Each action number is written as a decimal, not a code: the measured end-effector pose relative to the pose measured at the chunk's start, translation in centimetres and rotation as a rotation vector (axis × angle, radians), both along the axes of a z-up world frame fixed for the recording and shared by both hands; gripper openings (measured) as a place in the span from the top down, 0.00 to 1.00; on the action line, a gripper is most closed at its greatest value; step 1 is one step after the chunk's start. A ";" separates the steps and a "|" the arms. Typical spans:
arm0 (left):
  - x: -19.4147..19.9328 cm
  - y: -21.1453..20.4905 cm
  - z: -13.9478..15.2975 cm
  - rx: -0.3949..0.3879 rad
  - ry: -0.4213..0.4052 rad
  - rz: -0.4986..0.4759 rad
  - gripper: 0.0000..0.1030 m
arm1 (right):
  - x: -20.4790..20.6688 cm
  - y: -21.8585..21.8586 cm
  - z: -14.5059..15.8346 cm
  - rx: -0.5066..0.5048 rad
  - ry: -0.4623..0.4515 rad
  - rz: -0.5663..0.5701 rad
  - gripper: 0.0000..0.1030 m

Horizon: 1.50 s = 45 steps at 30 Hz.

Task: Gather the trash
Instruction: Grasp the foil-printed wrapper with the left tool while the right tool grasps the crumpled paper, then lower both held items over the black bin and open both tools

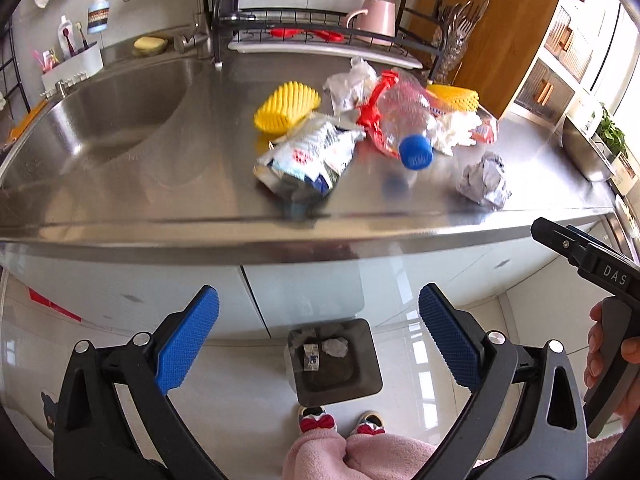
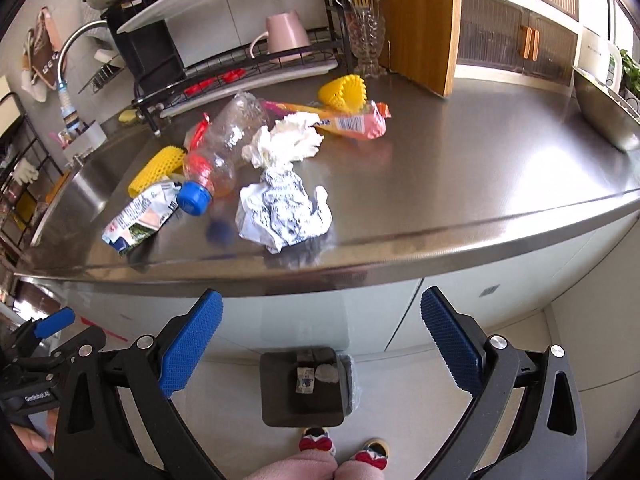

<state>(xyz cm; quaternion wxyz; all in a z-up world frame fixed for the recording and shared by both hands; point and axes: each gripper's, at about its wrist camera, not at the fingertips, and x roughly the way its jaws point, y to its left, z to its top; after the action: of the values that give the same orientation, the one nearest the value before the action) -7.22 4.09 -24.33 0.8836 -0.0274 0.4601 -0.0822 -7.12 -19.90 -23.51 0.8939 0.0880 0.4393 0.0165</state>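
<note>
A: Layout, big to small?
B: Steel counter [image 1: 160, 184] carries the trash pile. Bin [image 1: 362, 360] on floor below counter edge, by person's shoes, w/ two scraps inside.
A: Bottle?
B: Crushed clear bottle [image 1: 404, 112] lies flat mid-counter; long axis runs front-to-back, blue cap end toward front edge. Foil snack bag [image 1: 308, 156] just left of it, crumpled paper ball [image 2: 280, 208] to its right nr front edge, white tissue [image 2: 288, 140] behind that.
A: Grippers?
B: Left gripper [image 1: 318, 336] and right gripper [image 2: 320, 336]: both spread wide, nothing between pads, held over bin.
</note>
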 end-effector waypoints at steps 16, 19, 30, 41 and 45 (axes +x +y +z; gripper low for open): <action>9.1 0.9 -0.4 0.022 -0.027 -0.063 0.10 | 6.8 2.2 0.3 -0.052 -0.051 0.002 0.10; 10.4 0.8 -1.1 0.020 -0.006 -0.075 0.11 | 7.7 2.4 -0.4 -0.058 -0.026 0.002 0.10; 12.6 -0.5 -3.1 0.037 0.059 -0.128 0.32 | 9.5 2.3 -2.6 -0.044 0.063 0.009 0.35; 11.9 -1.6 -2.1 0.059 0.026 -0.168 0.77 | 9.5 2.7 -2.3 -0.057 0.055 0.053 0.52; 11.4 -1.5 -1.8 0.046 0.029 -0.168 0.89 | 9.3 2.8 -2.3 -0.051 0.050 0.078 0.54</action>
<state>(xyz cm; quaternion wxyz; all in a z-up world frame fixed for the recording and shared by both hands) 4.20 2.59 -26.09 0.8673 0.0301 0.4752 -0.1449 2.13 -17.14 -25.79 0.8832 0.0484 0.4650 0.0380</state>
